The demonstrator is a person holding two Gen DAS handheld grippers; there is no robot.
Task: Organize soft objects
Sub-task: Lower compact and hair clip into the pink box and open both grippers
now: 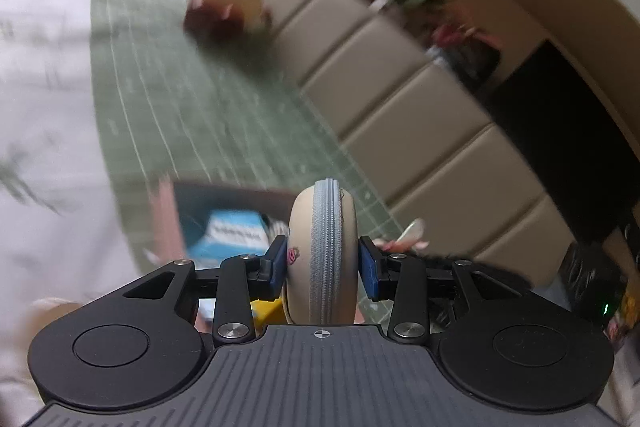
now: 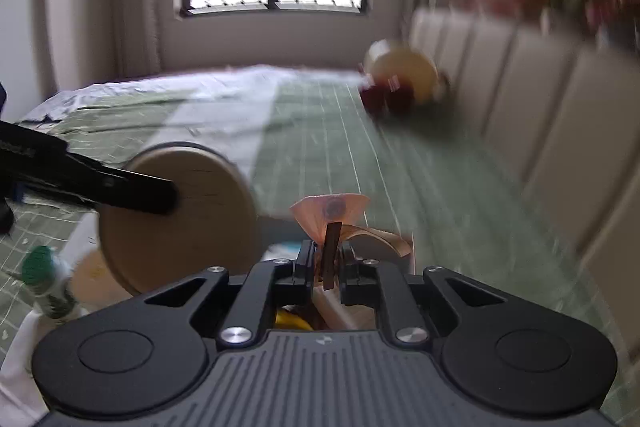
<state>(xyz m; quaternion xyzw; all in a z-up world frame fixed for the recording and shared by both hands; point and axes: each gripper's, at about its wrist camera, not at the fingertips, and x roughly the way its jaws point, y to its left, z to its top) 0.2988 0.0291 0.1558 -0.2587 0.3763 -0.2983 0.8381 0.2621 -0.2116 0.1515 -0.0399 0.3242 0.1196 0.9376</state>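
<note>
My left tongs (image 1: 323, 263) are clamped partway closed across a round beige zippered pouch (image 1: 320, 251), zip facing me; gripped by its flat sides so it won't roll, I judge; right tongs (image 2: 325, 261) pinched nearly shut on a thin peach fabric piece (image 2: 330, 213); both carried above the green bed cover (image 2: 320, 131), over an open box (image 1: 224, 203).

plush toy (image 1: 224, 3) on bed (image 1: 172, 95), against headboard (image 1: 400, 99)

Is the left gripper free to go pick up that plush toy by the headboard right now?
Probably not yet. The left gripper is shut on a round beige zip case. The green mat towards the plush toy looks clear, but the case has to go down first.
</note>
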